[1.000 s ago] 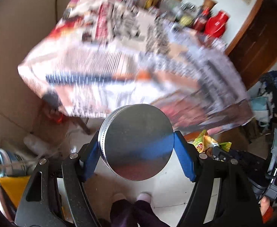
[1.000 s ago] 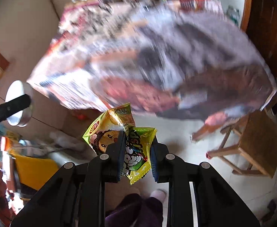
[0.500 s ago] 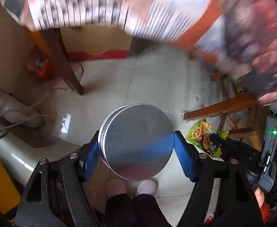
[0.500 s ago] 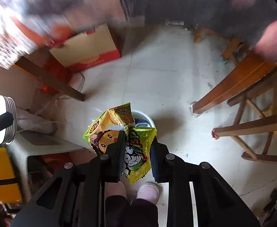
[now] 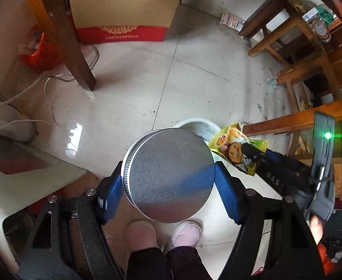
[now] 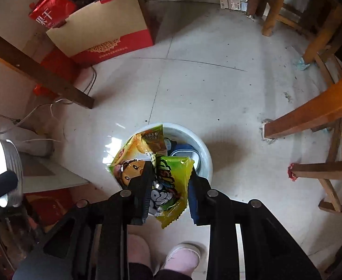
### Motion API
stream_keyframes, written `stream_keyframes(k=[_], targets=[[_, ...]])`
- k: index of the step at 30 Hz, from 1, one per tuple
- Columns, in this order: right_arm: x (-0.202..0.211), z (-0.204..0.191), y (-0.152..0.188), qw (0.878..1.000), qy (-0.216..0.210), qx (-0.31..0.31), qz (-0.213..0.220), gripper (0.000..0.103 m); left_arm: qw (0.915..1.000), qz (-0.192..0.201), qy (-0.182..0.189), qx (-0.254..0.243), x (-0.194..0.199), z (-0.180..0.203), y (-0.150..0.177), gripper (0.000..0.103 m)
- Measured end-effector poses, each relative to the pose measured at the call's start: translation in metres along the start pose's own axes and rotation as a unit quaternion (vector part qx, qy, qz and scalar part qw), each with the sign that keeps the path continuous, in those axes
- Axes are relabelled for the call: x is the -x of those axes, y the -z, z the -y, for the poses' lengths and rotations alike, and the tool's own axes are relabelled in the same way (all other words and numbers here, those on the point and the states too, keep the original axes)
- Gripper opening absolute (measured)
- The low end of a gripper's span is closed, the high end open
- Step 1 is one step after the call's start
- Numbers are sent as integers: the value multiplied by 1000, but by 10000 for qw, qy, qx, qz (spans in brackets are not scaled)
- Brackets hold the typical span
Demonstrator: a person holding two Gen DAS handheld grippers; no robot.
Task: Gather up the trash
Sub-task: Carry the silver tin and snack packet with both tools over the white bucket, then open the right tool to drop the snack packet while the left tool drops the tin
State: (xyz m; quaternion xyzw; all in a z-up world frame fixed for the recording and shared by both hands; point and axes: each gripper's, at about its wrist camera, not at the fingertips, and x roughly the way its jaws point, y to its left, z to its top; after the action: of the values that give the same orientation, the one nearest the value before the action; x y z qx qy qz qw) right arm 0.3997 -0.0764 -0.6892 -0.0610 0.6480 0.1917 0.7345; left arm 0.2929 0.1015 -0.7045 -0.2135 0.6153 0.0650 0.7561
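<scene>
Snack wrapper (image 6: 168, 182) loosening between parting right hand-held gripper (image 6: 169, 186) pads above bin (image 6: 206, 154); left hand-held gripper (image 5: 168, 186) clamping round tin (image 5: 168, 175). Bin apparently part-filled; both unreleased.

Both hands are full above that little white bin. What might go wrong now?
The snack wrapper is wide and light beside the small white bin, and the right gripper has just been opening, so it may flutter onto the floor. The round tin in the left gripper hangs left of the bin and could miss.
</scene>
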Motion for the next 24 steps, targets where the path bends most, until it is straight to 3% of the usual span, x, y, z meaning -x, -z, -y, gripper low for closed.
stream_keyframes(k=[4, 9, 15, 19, 24], targets=[[-15, 4, 0, 9986, -420, -206, -267, 25, 9999, -102, 27, -49, -13, 5, 4, 73], [-15, 5, 6, 9980, -472, -99, -407, 25, 9996, -220, 86, -123, -25, 13, 5, 73], [7, 24, 16, 9988, -242, -352, -233, 25, 9985, -356, 285, -312, -42, 39, 2, 73], [25, 42, 19, 9977, -274, -616, -64, 25, 9952, -597, 656, -419, -56, 61, -1, 73], [39, 48, 19, 9975, -269, -643, 122, 26, 9940, -720, 639, -523, -68, 76, -3, 73]])
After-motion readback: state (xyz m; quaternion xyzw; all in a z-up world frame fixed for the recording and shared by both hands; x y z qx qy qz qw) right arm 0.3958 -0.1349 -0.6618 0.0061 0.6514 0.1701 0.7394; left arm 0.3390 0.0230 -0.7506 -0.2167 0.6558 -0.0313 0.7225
